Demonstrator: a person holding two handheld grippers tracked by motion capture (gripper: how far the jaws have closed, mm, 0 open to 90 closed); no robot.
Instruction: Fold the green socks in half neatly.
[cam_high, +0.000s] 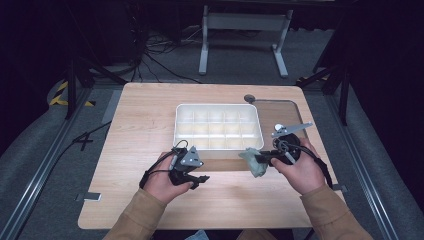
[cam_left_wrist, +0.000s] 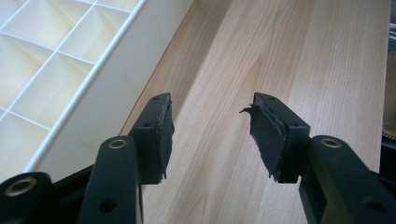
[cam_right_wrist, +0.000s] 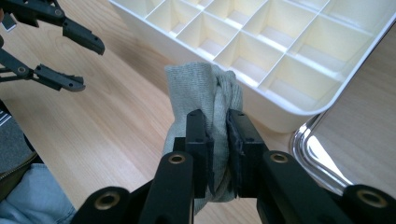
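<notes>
Now my right gripper (cam_right_wrist: 218, 140) pinches the grey cloth (cam_right_wrist: 205, 93) tightly, holding it above the table (cam_high: 150, 115) beside the white tray (cam_high: 218, 127), probably to drop it in a compartment. My left gripper (cam_left_wrist: 210, 135) waits open and empty, ready to help.

The high view looks forward and down over my bench (cam_high: 150, 115) from my side. Each tool camera sits close, looking along its jaws; all share the white tray (cam_high: 218, 108).
</notes>
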